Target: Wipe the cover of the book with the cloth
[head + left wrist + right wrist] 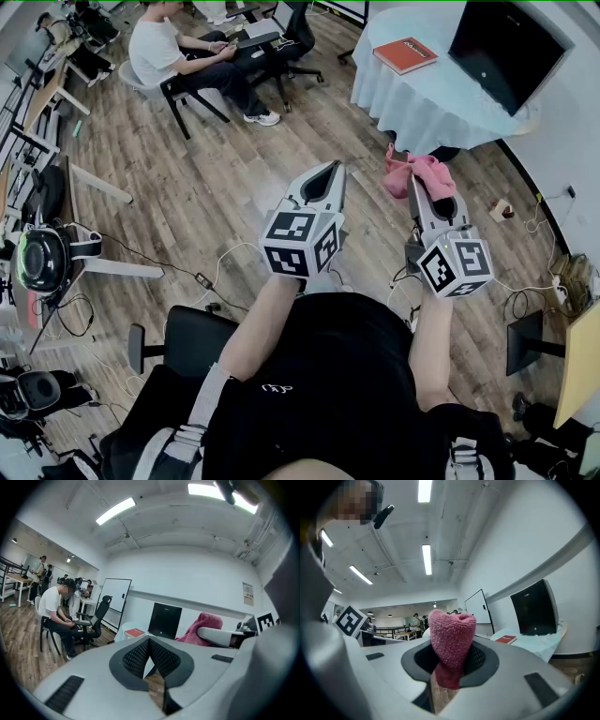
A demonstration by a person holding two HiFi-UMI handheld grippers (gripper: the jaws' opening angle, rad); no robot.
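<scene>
A red book (406, 54) lies on a round table with a pale cloth (412, 98) at the far right of the head view; it also shows small in the left gripper view (135, 633) and the right gripper view (506, 639). My right gripper (416, 180) is shut on a pink cloth (419, 174), which bulges out between its jaws (451, 639). My left gripper (330, 174) is held beside it, shut and with nothing in it (150, 641). Both grippers hang over the wooden floor, well short of the table.
A black monitor (507, 49) stands on the table behind the book. A seated person (178, 58) and office chairs (286, 37) are at the far left. Cables (202, 278) and a black chair (178, 342) lie near my legs. A whiteboard (115, 599) stands by the wall.
</scene>
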